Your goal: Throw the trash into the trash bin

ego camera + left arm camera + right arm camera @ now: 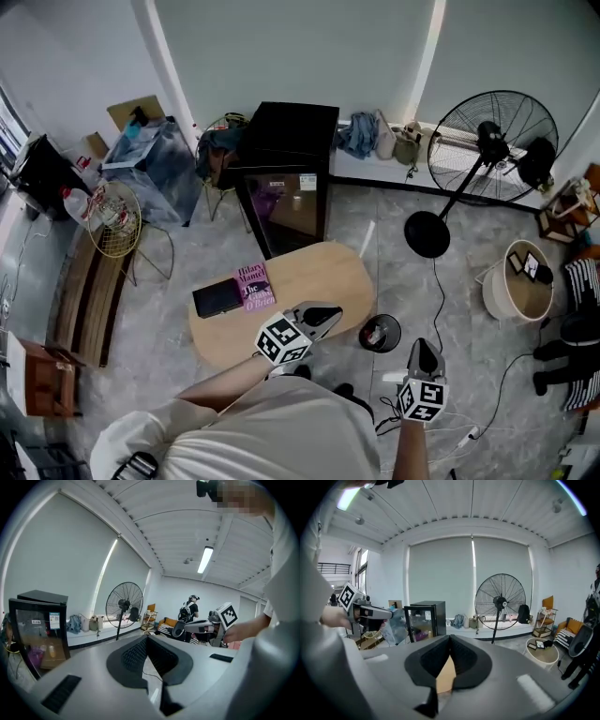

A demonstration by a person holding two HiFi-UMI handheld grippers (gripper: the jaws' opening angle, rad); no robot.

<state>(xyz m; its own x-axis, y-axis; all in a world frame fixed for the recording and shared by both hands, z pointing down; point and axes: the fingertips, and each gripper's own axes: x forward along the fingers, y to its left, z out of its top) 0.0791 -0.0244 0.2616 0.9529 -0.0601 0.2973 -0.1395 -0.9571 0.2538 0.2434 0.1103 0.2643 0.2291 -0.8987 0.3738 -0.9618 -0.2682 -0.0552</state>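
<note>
A small round black trash bin (380,333) stands on the floor beside the oval wooden table (323,267), with something dark and reddish inside. My left gripper (330,314) hovers over the table's near edge, just left of the bin, jaws shut and empty (146,638). To the right of the bin and nearer to me, my right gripper (422,345) is held above the floor. It is also shut with nothing in it (450,638). I see no loose trash on the table or in either gripper.
A black book (217,298) and a purple book (254,286) lie on the table's left end. Behind the table stands a black glass-door cabinet (286,178). A floor fan (487,150) and a white round tub (516,281) are at the right. Cables run across the floor (441,309).
</note>
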